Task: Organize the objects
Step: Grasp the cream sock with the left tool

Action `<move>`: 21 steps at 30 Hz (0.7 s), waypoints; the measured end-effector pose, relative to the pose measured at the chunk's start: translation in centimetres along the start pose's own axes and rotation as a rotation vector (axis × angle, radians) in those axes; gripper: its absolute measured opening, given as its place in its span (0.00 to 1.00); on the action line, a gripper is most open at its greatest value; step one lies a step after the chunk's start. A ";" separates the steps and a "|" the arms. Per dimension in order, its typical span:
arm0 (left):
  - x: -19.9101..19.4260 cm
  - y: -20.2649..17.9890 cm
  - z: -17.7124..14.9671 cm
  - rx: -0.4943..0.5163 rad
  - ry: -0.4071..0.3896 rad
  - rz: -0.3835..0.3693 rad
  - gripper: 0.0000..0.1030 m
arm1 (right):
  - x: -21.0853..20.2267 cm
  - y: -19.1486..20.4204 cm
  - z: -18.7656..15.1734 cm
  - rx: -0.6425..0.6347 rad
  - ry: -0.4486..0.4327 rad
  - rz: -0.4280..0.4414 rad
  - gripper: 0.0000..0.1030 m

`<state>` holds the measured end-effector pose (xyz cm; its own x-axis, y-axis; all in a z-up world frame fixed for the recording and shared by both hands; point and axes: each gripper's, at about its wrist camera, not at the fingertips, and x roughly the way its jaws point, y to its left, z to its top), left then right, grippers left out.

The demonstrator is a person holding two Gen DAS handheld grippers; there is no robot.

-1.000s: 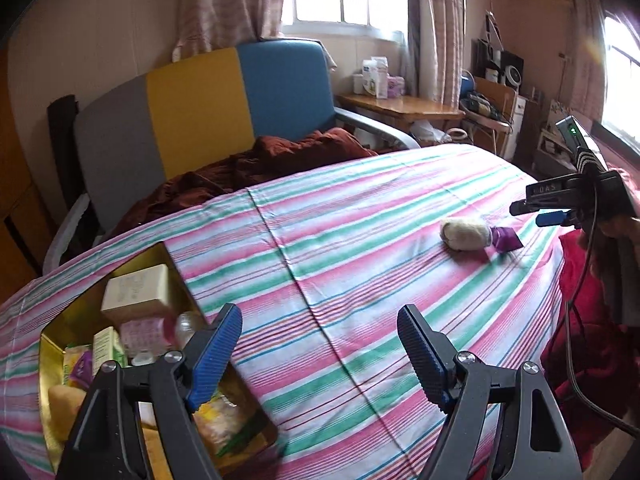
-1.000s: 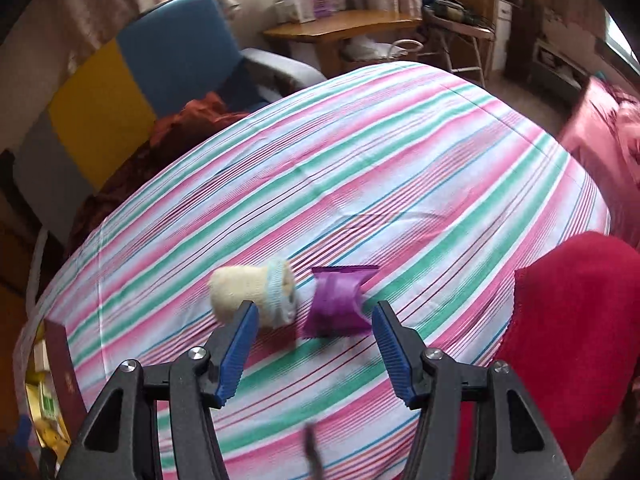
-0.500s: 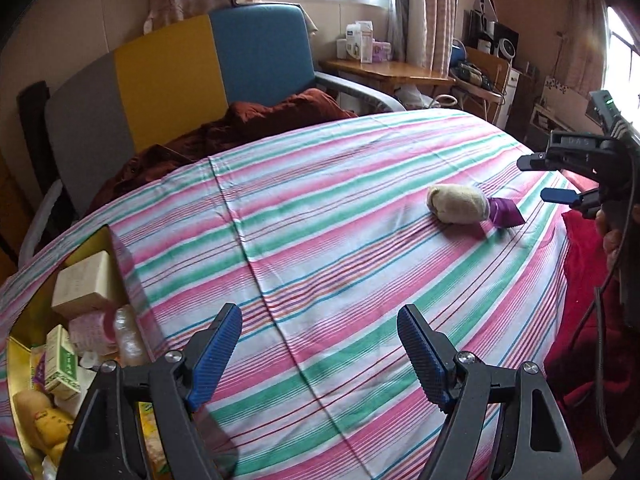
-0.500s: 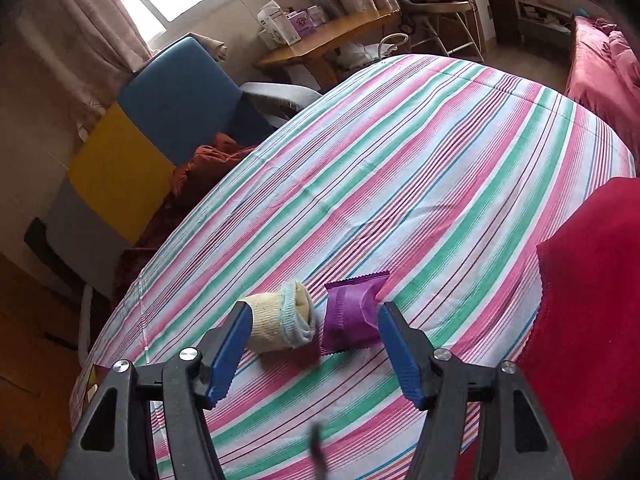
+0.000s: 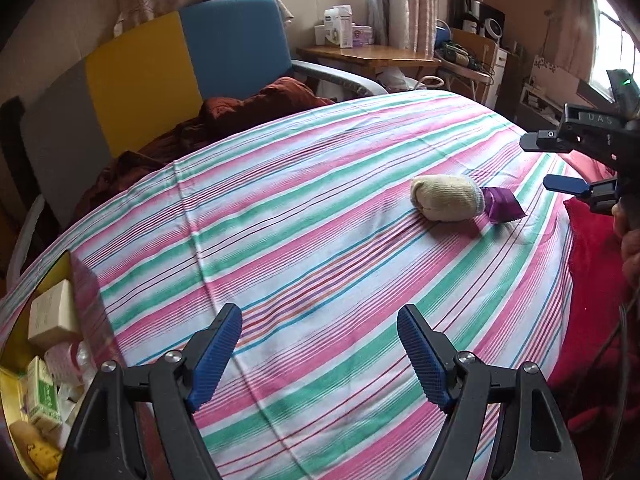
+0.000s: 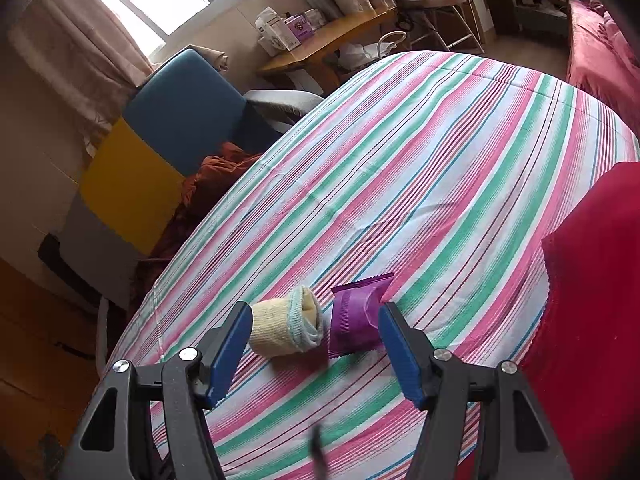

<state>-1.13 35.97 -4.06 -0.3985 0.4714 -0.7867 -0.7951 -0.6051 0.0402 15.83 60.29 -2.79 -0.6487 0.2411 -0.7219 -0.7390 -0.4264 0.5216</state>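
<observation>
A rolled cream sock [image 6: 286, 326] and a purple snack packet [image 6: 356, 318] lie side by side on the striped cloth [image 6: 420, 168]. My right gripper [image 6: 314, 346] is open and hovers just above and in front of both. In the left wrist view the sock [image 5: 446, 198] and packet [image 5: 502, 204] lie at the right, with the right gripper [image 5: 554, 162] beside them. My left gripper [image 5: 320, 354] is open and empty over the middle of the cloth. A gold tin [image 5: 60, 268] with several small items sits at the far left.
A blue, yellow and grey chair [image 5: 160, 64] with a brown cloth [image 5: 248, 108] stands behind the table. A wooden side table [image 5: 368, 54] with boxes stands by the window. Red fabric [image 6: 592, 312] lies at the right edge.
My left gripper has swung right, away from the tin, which slid to the left edge of view. My right gripper has tilted and drawn closer to the sock and packet.
</observation>
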 end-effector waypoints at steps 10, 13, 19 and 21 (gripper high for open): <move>2.9 -2.2 3.4 0.044 0.019 -0.100 0.78 | -0.5 -1.9 0.2 0.100 -0.016 0.050 0.64; 3.7 -3.6 4.9 0.071 0.015 -0.152 0.78 | -0.6 -2.7 0.2 0.141 -0.019 0.068 0.65; 6.8 -6.2 8.2 0.034 0.057 -0.243 0.81 | -0.6 -2.7 0.1 0.147 -0.011 0.085 0.66; 7.9 -7.2 9.3 0.031 0.069 -0.244 0.81 | -0.5 -2.6 0.1 0.142 -0.008 0.087 0.66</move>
<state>-2.82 50.00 -4.82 -0.1617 0.5556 -0.8156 -0.8780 -0.4582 -0.1381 18.09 61.39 -3.74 -0.7127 0.2159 -0.6675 -0.6976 -0.3186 0.6418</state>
